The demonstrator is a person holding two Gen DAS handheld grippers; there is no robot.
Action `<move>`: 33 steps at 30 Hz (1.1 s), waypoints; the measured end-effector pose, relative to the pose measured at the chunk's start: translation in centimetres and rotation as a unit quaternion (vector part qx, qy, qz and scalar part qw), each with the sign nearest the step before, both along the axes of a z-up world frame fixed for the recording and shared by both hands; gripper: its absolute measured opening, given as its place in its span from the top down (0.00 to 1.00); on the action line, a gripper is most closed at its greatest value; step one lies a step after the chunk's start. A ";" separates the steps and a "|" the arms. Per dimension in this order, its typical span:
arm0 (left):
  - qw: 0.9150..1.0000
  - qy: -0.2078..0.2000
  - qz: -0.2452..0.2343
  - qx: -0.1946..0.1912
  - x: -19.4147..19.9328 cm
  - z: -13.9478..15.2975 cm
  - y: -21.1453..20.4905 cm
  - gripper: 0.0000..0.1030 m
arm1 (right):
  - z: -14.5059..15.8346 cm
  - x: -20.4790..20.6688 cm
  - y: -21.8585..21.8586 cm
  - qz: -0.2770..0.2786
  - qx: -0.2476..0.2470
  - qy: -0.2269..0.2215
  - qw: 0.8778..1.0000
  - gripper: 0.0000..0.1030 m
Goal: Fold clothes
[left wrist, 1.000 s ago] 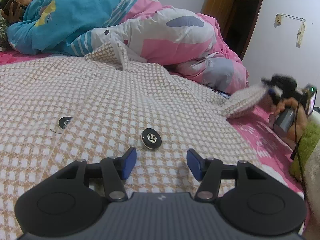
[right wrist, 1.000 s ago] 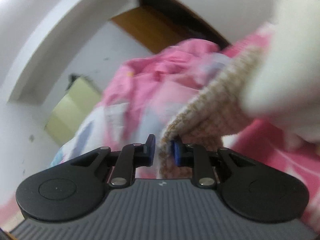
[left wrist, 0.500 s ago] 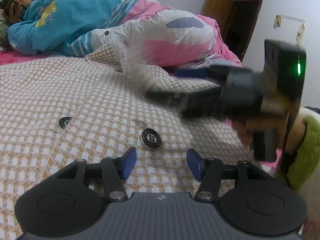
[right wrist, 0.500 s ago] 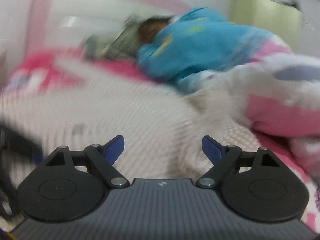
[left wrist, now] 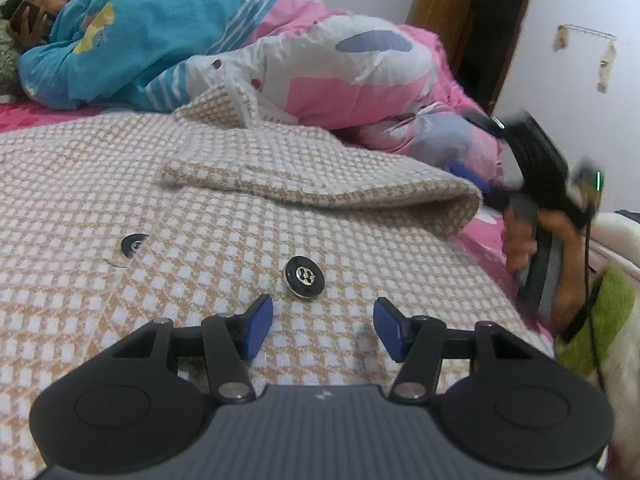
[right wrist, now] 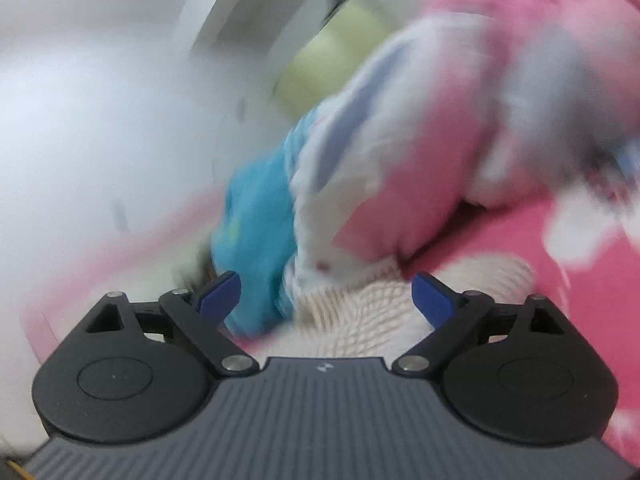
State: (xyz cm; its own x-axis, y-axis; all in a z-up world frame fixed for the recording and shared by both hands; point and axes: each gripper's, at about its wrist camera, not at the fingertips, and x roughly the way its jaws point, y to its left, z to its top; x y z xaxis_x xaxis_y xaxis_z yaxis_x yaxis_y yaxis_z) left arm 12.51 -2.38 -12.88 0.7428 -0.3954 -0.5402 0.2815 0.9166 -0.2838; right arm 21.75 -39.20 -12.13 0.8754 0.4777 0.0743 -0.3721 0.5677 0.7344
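Bed [left wrist: 24, 114], checked coat [left wrist: 200, 200], right view blurred

I see a coarse woven checked coat [left wrist: 224, 216], its glossy metal-and-black button [left wrist: 304, 278], and my matt black plastic left tool [left wrist: 323, 322].

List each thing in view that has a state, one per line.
Checked coat: spread flat on the bed.
Sleeve: folded across the coat's front.
Black button: unfastened, lying loose.
Left gripper: open, empty, over the coat.
Right gripper: jaws opening, nothing between them.
Door: open.
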 end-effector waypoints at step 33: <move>0.975 0.022 0.218 -0.040 15.9 5.5 6.5 0.89 | -3.2 2.3 -2.2 0.038 0.075 0.055 0.995 0.01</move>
